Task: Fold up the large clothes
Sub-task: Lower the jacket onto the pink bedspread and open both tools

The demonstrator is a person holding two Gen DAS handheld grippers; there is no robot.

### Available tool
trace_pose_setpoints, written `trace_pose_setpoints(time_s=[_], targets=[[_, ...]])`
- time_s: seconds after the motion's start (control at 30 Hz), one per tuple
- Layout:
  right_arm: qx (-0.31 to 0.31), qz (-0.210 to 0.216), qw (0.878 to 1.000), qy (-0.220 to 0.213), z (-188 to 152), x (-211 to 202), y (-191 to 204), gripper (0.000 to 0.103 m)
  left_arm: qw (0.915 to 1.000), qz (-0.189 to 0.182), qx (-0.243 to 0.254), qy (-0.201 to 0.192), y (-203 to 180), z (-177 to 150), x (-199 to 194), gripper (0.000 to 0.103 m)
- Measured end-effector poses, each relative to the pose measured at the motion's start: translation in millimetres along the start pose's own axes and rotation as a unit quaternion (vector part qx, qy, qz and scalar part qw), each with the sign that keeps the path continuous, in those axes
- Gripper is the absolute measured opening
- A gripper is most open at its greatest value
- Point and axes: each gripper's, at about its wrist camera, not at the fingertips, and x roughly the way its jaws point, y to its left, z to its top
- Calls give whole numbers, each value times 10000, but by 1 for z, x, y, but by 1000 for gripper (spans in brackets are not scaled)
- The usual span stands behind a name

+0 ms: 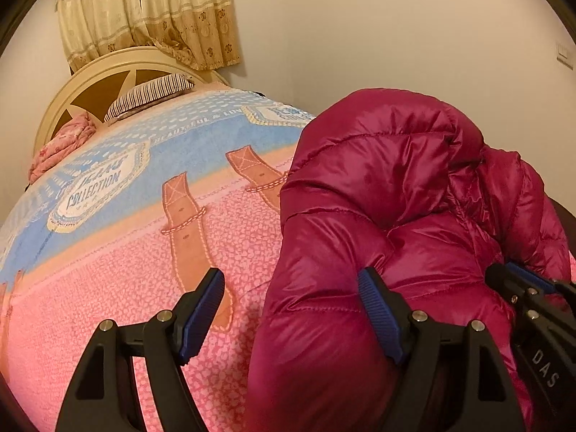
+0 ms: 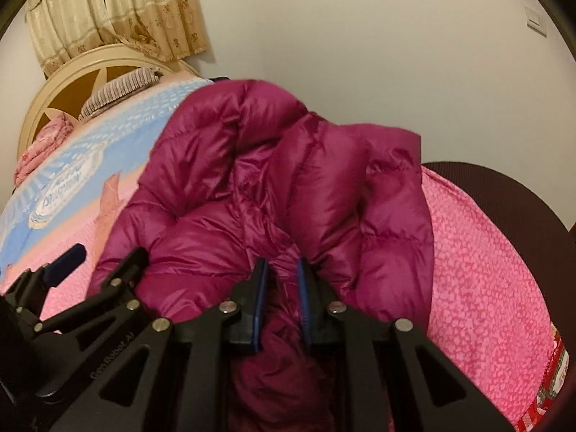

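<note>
Taking the magenta puffer jacket (image 1: 388, 223) as the landmark, the far left of the left wrist view holds a cream headboard (image 1: 72, 97) under beige curtains (image 1: 151, 14), with a crumpled pink cloth (image 1: 61, 147) and a striped pillow (image 1: 151, 95) lying just in front of it, all well apart from the jacket. A bedspread (image 1: 118, 252), blue toward the headboard and pink nearer the cameras, printed with brown belt straps, stretches from there up to the jacket's left edge. The left gripper (image 1: 291, 288) sits at that edge with its fingers spread wide: the left pad hangs over bare pink bedspread, the right pad (image 1: 378, 313) presses against the jacket's quilted side, and nothing is clamped between them. The jacket itself lies bunched in a puffy heap on the right half of the bed, its shiny panels folded over one another. Just right of the left gripper, the right gripper (image 2: 282, 288) has its two blue-lined fingers drawn close together, pinching a fold of jacket fabric near the heap's near edge. Right of the jacket, more pink bedspread shows, then a dark rounded edge (image 2: 504, 187) against the plain wall (image 2: 360, 36), with a light switch (image 2: 536, 19) high at the far right.
</note>
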Motion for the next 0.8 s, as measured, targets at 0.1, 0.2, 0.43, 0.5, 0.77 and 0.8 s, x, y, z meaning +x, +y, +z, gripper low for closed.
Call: trace_pose_setpoints(time_s=[0.1,0.2,0.43,0.5,0.77,0.8], targets=[[-103,-150,9998,-43,-3,3,5,15,10000,28,32,-37,-3,-2,4,78],[-215,-299,9992,-151,-10,4,11,15,10000,-12,30,-73,-4,-5,8,78],[-141,-238,9995,-162,-9,1,6,15,9989,-388,-36,246,10,1,2,79],[-193,-244,9993,-199,-8,0,11,16,9982,-502,48,322,16,5,-8,79],[-296,-400,9961,-731,-15,-60,24,77,9994,129,232,-202,53,5,-64,79],[-377,-472,9942,-890,-18,-70,28,77,9995,116,176,-239,59,2,-72,79]])
